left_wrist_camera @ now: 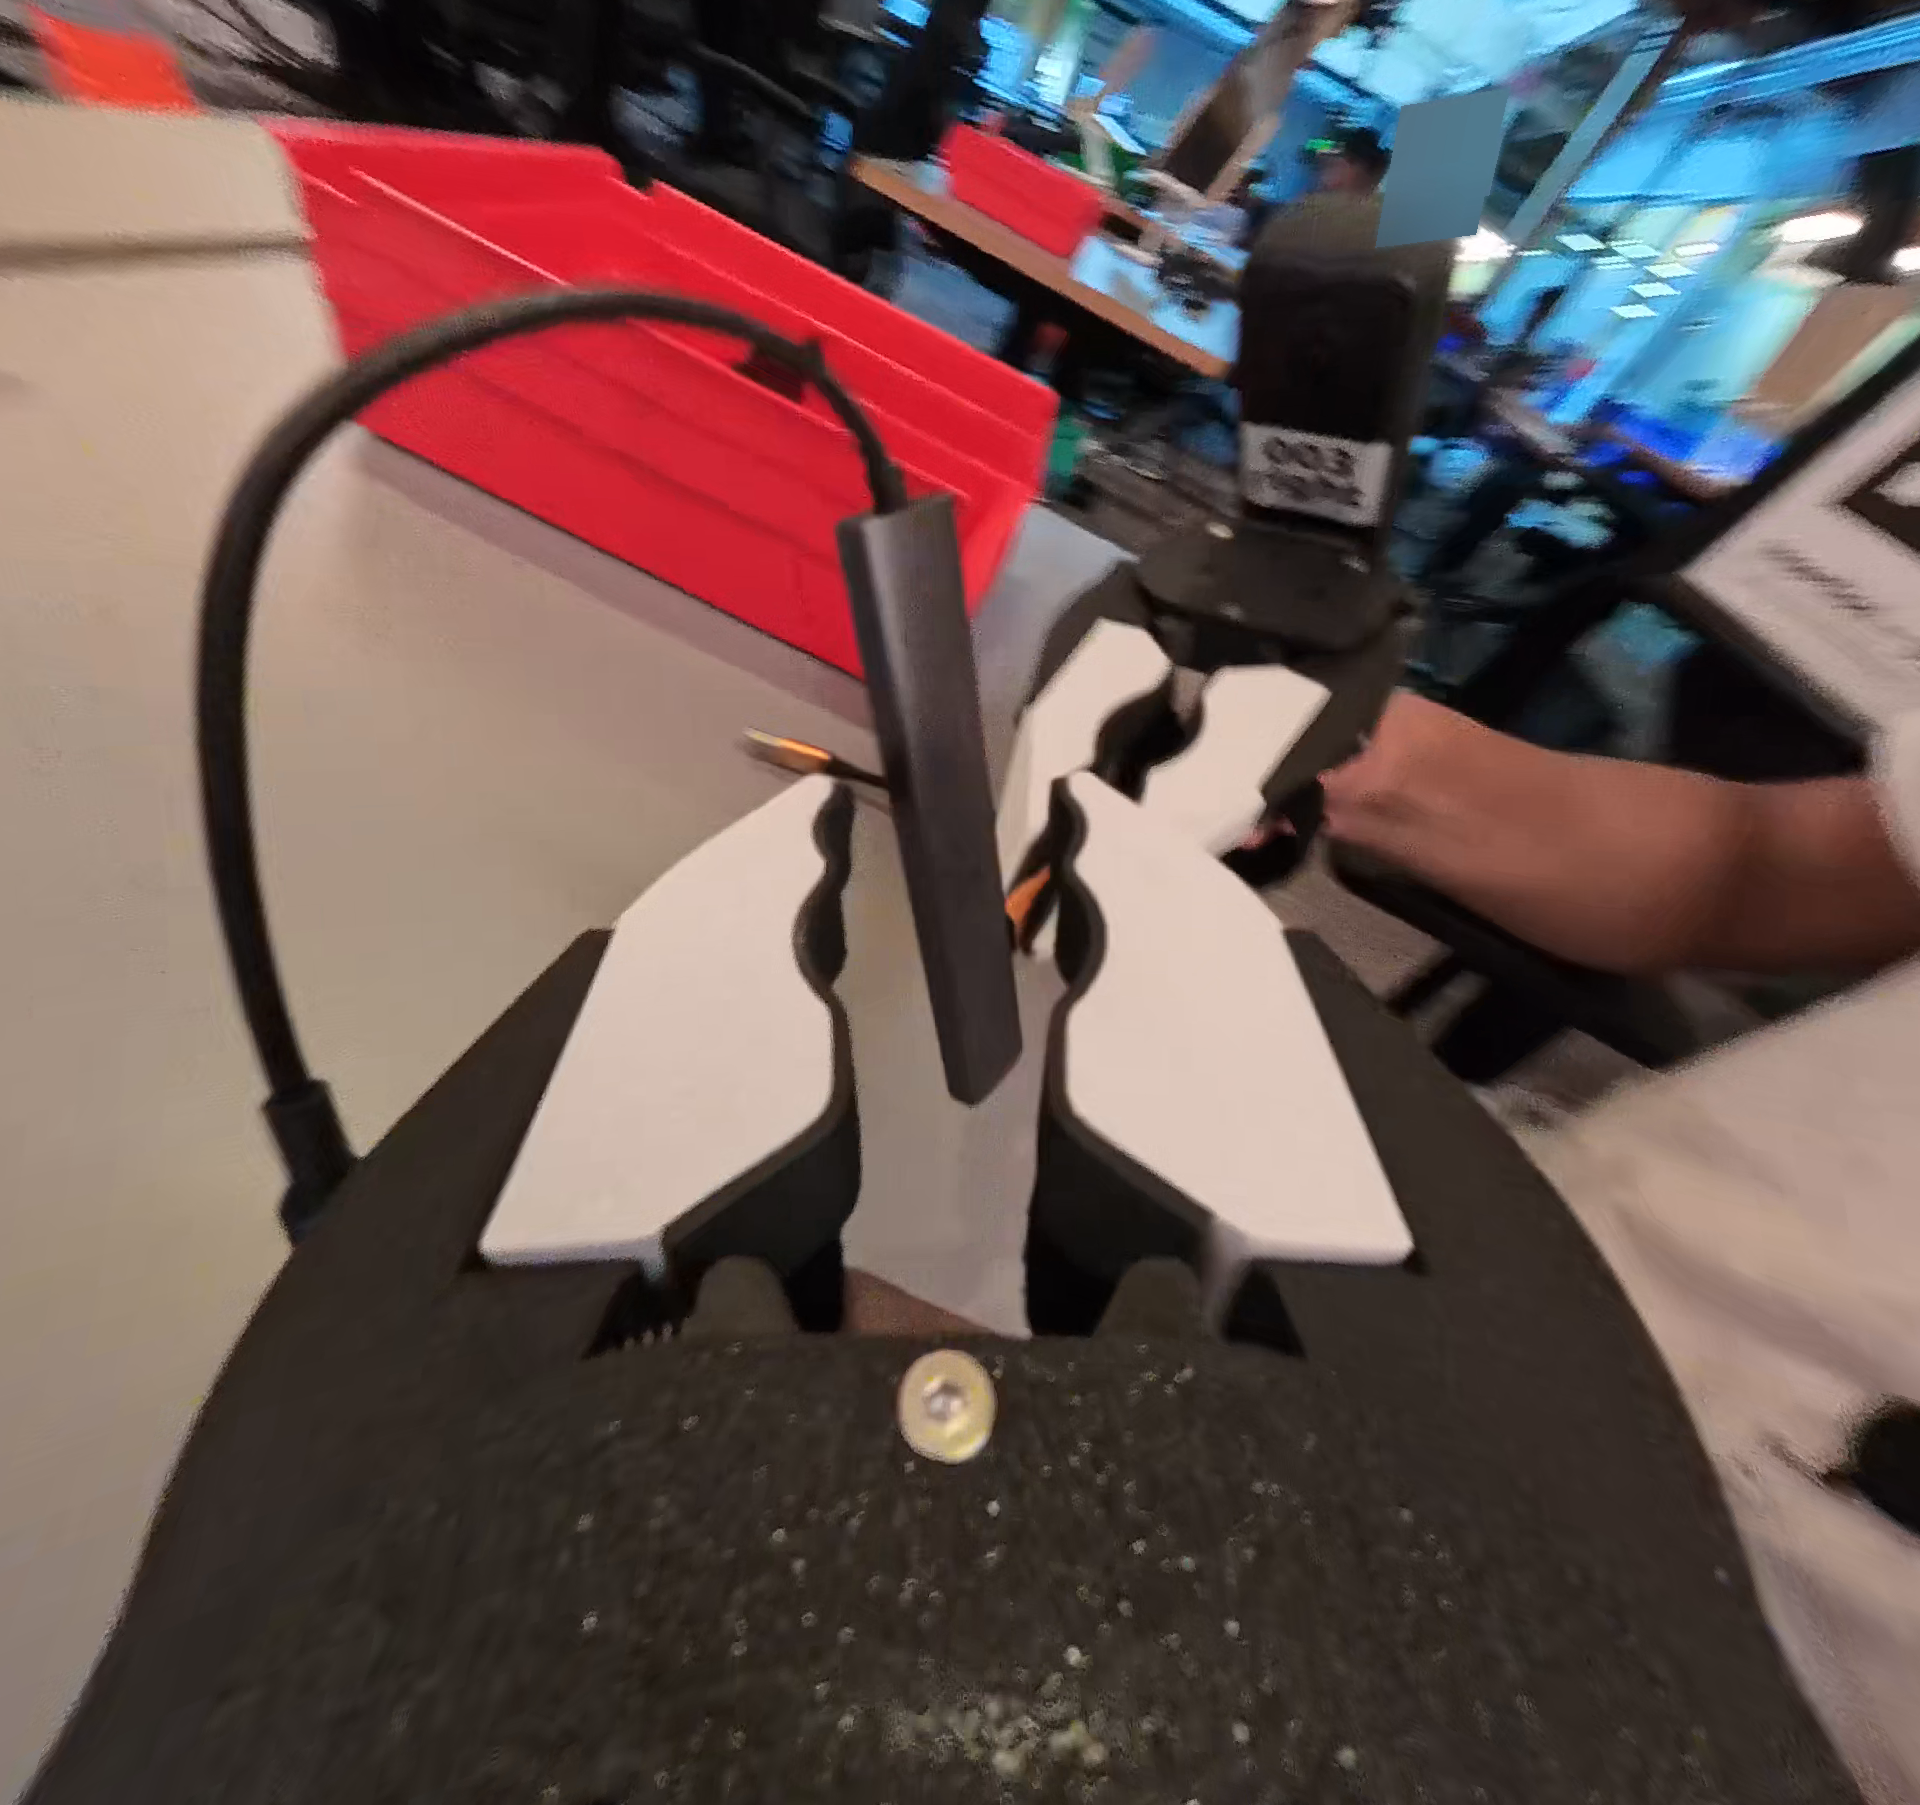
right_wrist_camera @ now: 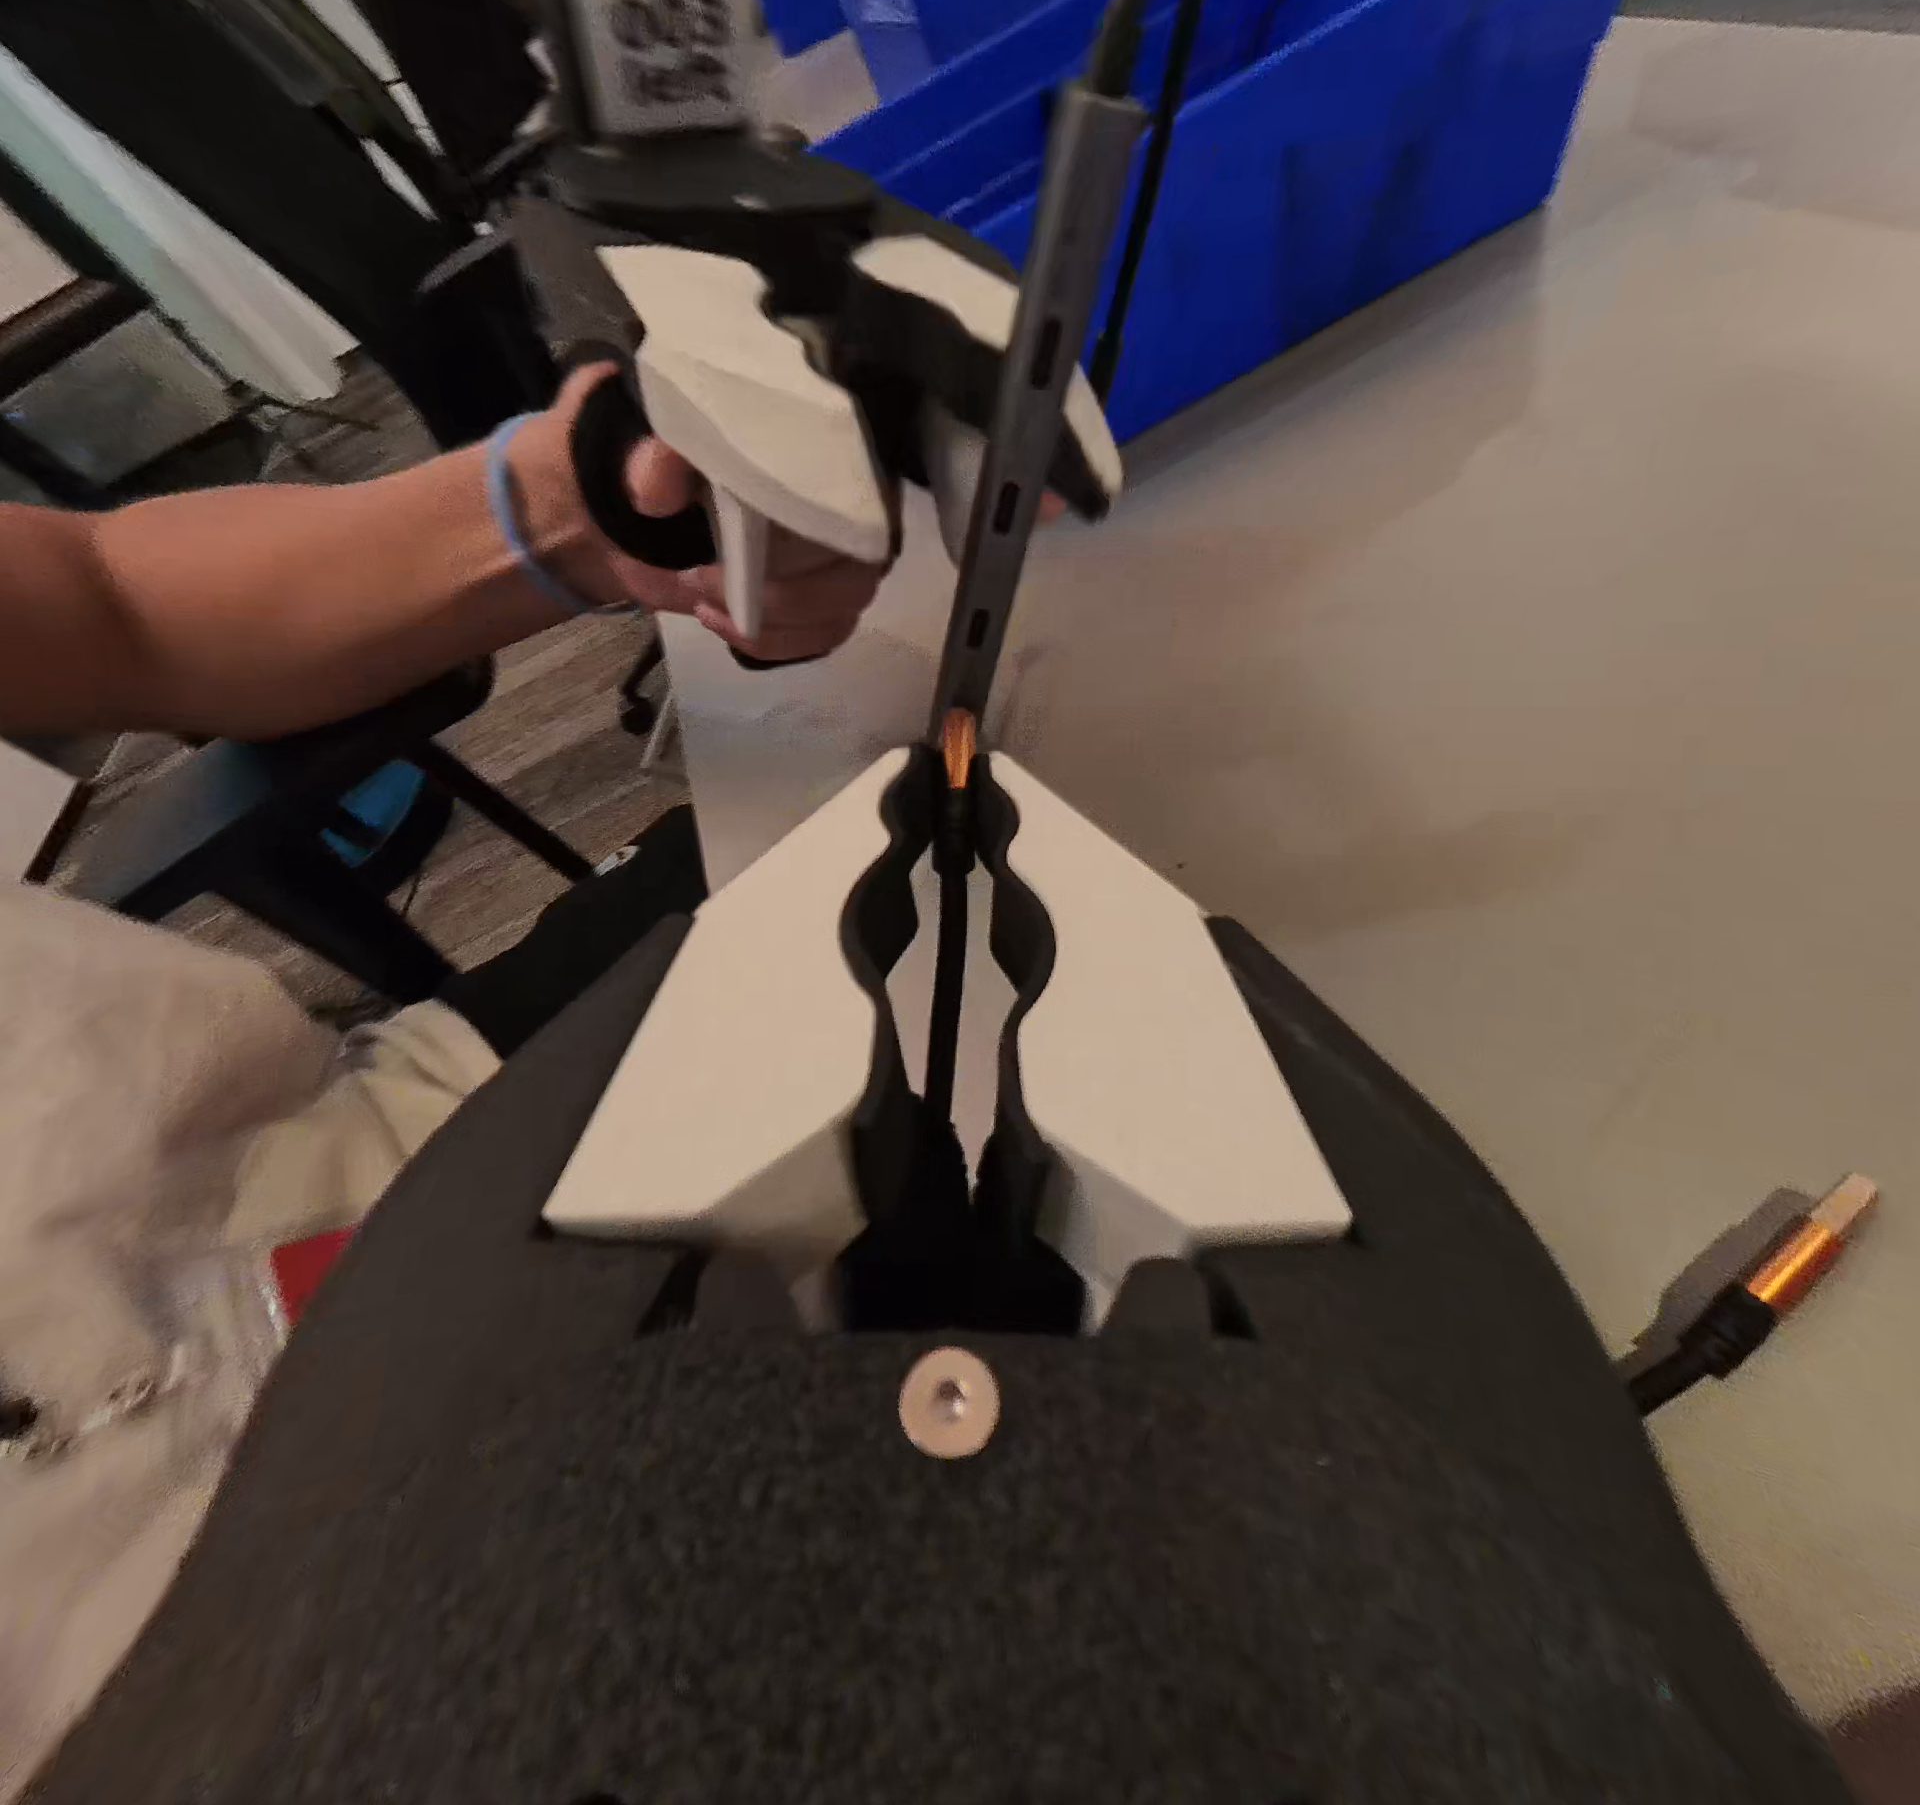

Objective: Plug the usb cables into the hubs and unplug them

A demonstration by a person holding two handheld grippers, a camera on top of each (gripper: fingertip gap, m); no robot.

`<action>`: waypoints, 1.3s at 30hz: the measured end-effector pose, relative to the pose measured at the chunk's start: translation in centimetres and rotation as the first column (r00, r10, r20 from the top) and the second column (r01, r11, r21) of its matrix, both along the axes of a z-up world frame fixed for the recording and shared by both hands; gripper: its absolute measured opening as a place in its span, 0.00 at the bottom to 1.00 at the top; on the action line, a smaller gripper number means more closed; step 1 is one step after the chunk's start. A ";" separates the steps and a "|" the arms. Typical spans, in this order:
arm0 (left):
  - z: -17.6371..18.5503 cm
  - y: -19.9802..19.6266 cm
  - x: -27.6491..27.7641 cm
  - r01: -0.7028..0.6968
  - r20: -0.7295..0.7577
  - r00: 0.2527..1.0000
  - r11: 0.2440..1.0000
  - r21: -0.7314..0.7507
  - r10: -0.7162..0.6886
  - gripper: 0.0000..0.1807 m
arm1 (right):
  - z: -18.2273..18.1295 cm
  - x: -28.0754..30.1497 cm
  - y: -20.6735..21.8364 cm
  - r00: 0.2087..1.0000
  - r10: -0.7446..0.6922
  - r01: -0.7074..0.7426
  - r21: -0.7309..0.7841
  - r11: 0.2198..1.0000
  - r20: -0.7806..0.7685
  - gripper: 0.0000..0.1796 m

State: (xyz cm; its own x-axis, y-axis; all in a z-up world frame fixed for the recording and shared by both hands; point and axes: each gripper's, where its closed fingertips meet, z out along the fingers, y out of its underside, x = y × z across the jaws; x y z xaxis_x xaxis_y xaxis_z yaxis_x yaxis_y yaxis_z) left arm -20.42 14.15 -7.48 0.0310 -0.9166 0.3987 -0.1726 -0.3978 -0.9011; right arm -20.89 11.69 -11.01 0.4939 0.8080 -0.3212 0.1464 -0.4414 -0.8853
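A slim dark grey hub (left_wrist_camera: 930,799) stands nearly upright in the air, tilted, between the fingers of my left gripper (left_wrist_camera: 951,794). The jaws stand apart, with a gap showing on each side of the hub. The hub's black cable (left_wrist_camera: 234,675) loops over and hangs down at the left. My right gripper (right_wrist_camera: 954,779) is shut on a black USB cable (right_wrist_camera: 951,976). The cable's orange-collared plug (right_wrist_camera: 956,753) meets the lower end of the hub (right_wrist_camera: 1013,467). I cannot tell whether it is seated. The left gripper (right_wrist_camera: 987,508) faces me in the right wrist view.
A second orange-collared plug (right_wrist_camera: 1808,1246) lies on the grey table (right_wrist_camera: 1507,612) and also shows in the left wrist view (left_wrist_camera: 790,753). A red bin (left_wrist_camera: 623,321) and blue bins (right_wrist_camera: 1299,145) stand on the table. The table edge and a black chair (right_wrist_camera: 312,820) are beside the hands. Spacing between my two grippers at the tips: around 5 cm.
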 end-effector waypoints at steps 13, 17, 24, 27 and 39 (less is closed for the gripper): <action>-1.3 -3.9 0.9 0.187 -0.028 0.982 0.980 0.066 -0.185 0.06 | 2.2 0.8 -1.6 0.984 0.098 -0.094 0.032 0.995 -0.151 0.03; -1.2 -4.8 0.8 0.237 -0.062 0.971 0.959 0.155 -0.230 0.06 | 2.4 0.8 -2.4 0.978 0.131 -0.120 0.073 0.990 -0.161 0.03; -0.7 -5.7 0.3 0.284 -0.095 0.959 0.924 0.256 -0.268 0.06 | 3.0 0.5 -3.3 0.977 0.170 -0.148 0.168 0.975 -0.126 0.03; -0.7 -6.1 0.2 0.304 -0.104 0.953 0.914 0.269 -0.286 0.06 | 2.9 0.5 -3.7 0.976 0.188 -0.167 0.181 0.969 -0.106 0.03; 0.2 -6.6 -1.2 0.333 -0.152 0.943 0.868 0.369 -0.297 0.06 | 4.2 1.3 -4.6 0.971 0.209 -0.179 0.233 0.956 -0.112 0.03</action>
